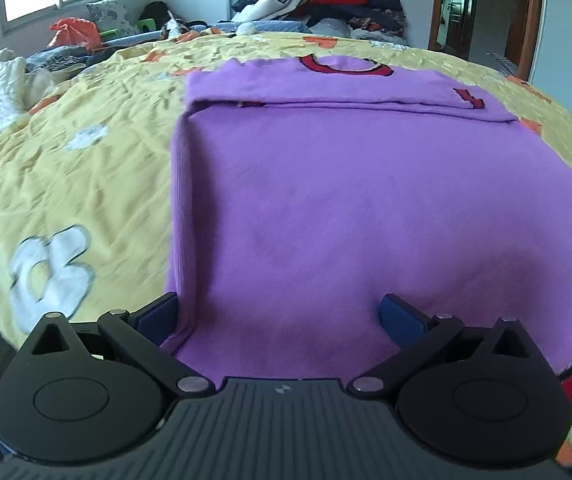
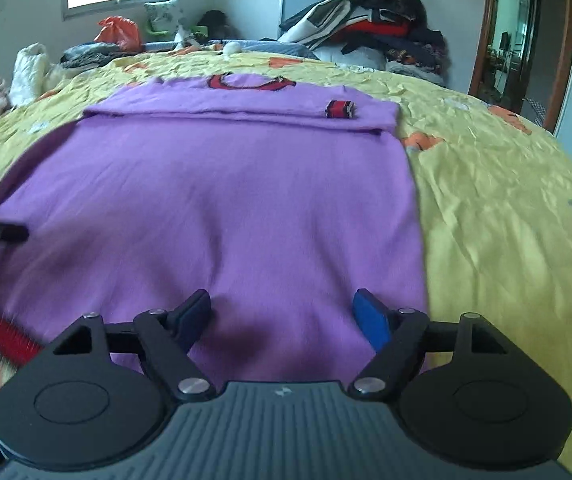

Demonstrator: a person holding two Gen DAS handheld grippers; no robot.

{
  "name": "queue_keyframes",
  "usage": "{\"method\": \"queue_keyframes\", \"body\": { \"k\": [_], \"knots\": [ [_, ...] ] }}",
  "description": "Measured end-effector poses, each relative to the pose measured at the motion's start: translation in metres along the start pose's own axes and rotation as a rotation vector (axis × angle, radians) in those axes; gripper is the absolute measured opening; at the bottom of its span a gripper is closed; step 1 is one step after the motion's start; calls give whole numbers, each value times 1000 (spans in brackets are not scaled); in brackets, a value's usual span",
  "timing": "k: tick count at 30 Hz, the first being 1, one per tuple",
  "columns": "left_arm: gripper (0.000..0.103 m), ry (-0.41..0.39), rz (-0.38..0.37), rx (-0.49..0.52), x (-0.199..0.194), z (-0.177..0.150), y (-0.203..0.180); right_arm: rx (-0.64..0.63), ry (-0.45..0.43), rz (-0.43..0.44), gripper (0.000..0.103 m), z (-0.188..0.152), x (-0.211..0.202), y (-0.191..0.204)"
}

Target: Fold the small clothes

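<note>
Right gripper open wide over purple sweater.

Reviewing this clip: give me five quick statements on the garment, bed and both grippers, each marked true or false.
1. The purple sweater lies on a yellow bedspread. True.
2. The right gripper is clamped on the sweater. False: its jaws stand open, nothing pinched.
3. The sleeves are folded across the chest, a striped cuff showing. True.
4. The left gripper has its jaws shut. False: they stand wide open over the hem.
5. A clothes pile sits beyond the bed's far edge. True.
</note>
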State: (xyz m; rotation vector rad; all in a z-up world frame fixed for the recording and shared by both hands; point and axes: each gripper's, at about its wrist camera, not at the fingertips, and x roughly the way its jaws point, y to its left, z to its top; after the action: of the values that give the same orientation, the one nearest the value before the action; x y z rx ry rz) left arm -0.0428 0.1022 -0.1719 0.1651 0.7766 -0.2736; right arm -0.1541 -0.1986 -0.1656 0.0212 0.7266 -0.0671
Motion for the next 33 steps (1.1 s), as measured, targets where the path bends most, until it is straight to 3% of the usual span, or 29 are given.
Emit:
{"method": "queue_keyframes", "body": {
  "k": [3, 7, 10, 13, 16, 18, 21, 22, 27, 33],
  "knots": [
    [103, 15, 18, -68, -10, -14, 30, -7, -4, 12, 78, -17, -20, -3],
    [103, 55, -27, -230, -24, -33, 85, -30, 38, 0, 83, -17, -34, -5],
    [103, 15, -13, -262, -44, -30, 94, -41, -12, 9, 83, -11, -43, 0],
    [103, -60, -99, -249, -62, -16, 69, -33, -69, 10, 83, 0, -39, 10],
    [103, -88, -165, -148, -56, -3, 20, -32, -85, 29, 83, 9, -23, 18],
    [103, -63, -155, -87, -39, 1, -8, -20, -61, 36, 83, 12, -13, 21],
    [103, 37, -127, -42, -11, -3, -31, -30, -15, 40, 83, 2, -5, 22],
    [103, 19, -86, -4, -13, -6, -38, -39, -15, 40, 85, -6, -7, 21],
    [103, 45, -64, -1, -15, -9, -40, -37, -20, 48, 93, -30, -29, 10],
    [103, 57, -58, -6, -19, -11, -31, -44, 56, 66, 97, -30, -49, -6]
  ]
}}
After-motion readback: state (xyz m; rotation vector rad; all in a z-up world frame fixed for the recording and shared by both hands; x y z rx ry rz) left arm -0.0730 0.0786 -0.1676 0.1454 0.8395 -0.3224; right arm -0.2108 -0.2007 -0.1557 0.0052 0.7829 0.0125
